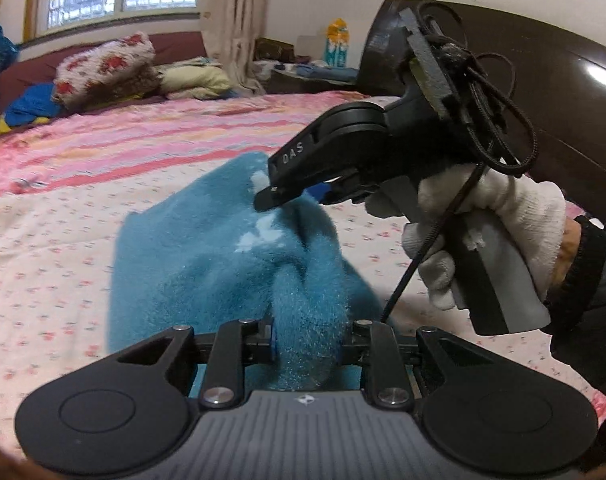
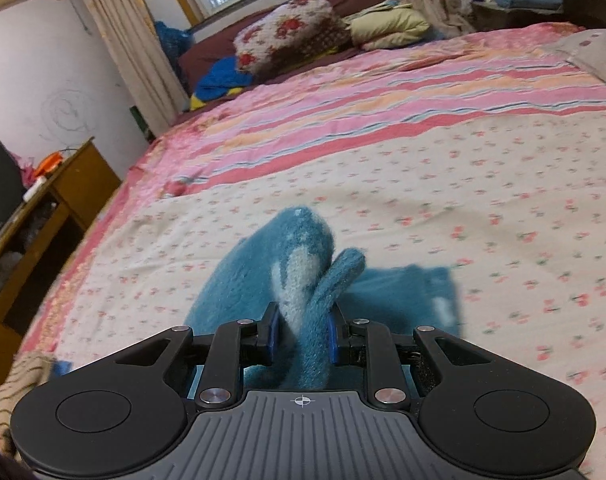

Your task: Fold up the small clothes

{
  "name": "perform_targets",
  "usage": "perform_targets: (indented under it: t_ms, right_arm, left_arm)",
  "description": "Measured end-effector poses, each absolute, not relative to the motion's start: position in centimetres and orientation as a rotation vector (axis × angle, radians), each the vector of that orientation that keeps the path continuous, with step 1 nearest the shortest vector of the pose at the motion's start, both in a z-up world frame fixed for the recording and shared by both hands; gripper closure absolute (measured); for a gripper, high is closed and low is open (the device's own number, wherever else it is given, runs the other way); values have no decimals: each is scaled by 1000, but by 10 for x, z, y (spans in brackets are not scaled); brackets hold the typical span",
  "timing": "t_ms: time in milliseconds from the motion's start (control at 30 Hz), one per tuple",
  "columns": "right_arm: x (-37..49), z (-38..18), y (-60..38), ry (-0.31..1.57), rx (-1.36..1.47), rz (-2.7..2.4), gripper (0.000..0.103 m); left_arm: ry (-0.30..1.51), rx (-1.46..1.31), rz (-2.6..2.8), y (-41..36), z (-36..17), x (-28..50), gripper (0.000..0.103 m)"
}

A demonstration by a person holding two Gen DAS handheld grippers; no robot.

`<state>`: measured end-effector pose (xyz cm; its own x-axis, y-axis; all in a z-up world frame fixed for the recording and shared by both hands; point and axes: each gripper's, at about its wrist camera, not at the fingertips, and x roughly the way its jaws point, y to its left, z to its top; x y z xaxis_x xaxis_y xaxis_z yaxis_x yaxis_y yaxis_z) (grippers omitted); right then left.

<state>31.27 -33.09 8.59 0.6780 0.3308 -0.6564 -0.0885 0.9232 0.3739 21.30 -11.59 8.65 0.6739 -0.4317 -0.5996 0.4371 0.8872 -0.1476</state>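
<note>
A small fuzzy teal garment (image 1: 207,248) with white patches lies on the bed, partly lifted. My left gripper (image 1: 309,342) is shut on a bunched fold of it at the near edge. My right gripper (image 2: 303,338) is shut on another bunched part of the same garment (image 2: 303,264), which rises between its blue pads. In the left wrist view the right gripper (image 1: 287,192), held by a white-gloved hand, pinches the garment's far upper edge. Part of the garment lies flat on the sheet to the right in the right wrist view.
The bed has a floral and pink-striped sheet (image 2: 463,160). Pillows and folded bedding (image 1: 107,64) lie at the far side under the window. A dark headboard (image 1: 563,80) is on the right. A wooden cabinet (image 2: 43,216) stands left of the bed.
</note>
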Motion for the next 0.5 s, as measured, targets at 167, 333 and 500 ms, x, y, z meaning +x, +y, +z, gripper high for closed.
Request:
perform_targets:
  t_ms: [167, 333, 500]
  right_arm:
    - [322, 62, -344, 833, 286, 208, 81]
    - [326, 44, -350, 844, 280, 192, 81]
    - [319, 45, -353, 843, 251, 199, 73]
  left_arm:
    - [718, 10, -495, -141, 66, 229, 74]
    - [745, -5, -496, -158, 51, 235, 73]
    - [748, 32, -520, -165, 44, 226, 63]
